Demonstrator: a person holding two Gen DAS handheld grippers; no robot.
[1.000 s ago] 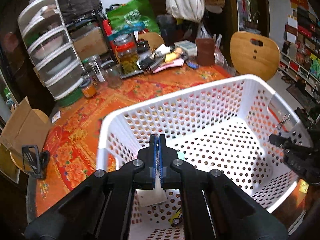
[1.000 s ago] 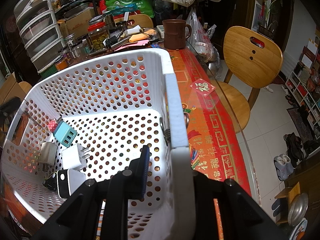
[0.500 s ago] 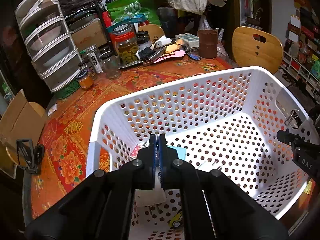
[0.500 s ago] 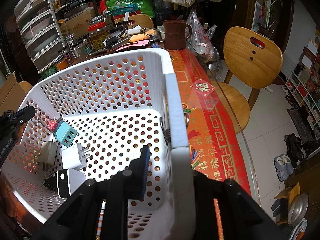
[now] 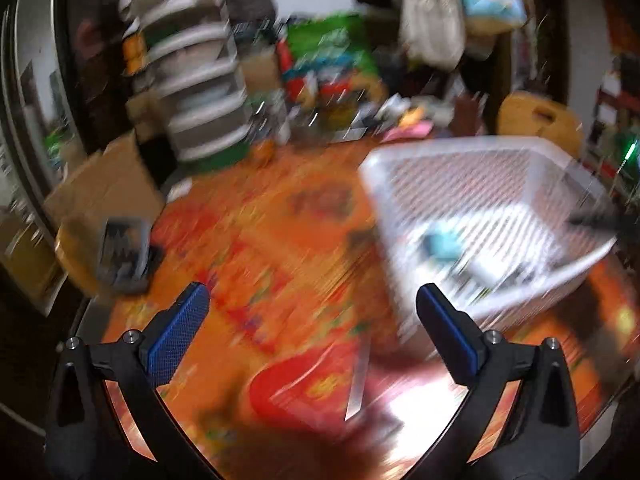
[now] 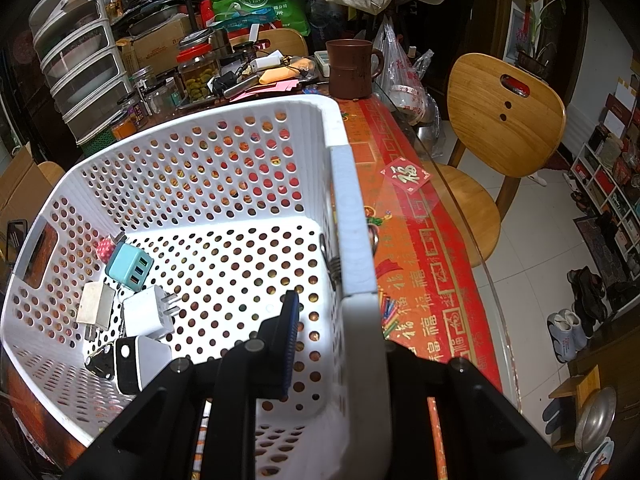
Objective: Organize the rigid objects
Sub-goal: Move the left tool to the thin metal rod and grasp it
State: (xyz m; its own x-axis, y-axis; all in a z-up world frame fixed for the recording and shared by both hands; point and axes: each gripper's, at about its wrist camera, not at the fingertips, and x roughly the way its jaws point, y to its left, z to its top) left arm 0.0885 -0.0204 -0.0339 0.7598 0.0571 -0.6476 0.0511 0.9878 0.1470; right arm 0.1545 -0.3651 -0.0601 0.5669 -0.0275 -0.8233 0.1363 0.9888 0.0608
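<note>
Orange patterned tablecloth (image 5: 280, 240), blurred. White basket (image 6: 352, 240), frame centre: your right gripper (image 6: 340, 344) clamps its rim; chargers (image 6: 130, 264) lower left inside. Left gripper (image 5: 312, 320): agape, empty. Risk: fast swinging could clip the basket.

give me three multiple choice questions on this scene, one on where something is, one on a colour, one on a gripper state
1. Where do the chargers lie in the white basket?
A. at the end far from the right gripper
B. against the wall the right gripper holds
C. on the table outside

2. What colour is the three-port charger?
A. red
B. light blue
C. black

3. How is the left gripper?
A. shut on a charger
B. shut on the basket rim
C. open, holding nothing

Answers:
1 A, the chargers cluster at the end with the cut-out handle, opposite the right gripper.
2 B, its body is light blue.
3 C, the blue pads stand wide apart over the tablecloth.
</note>
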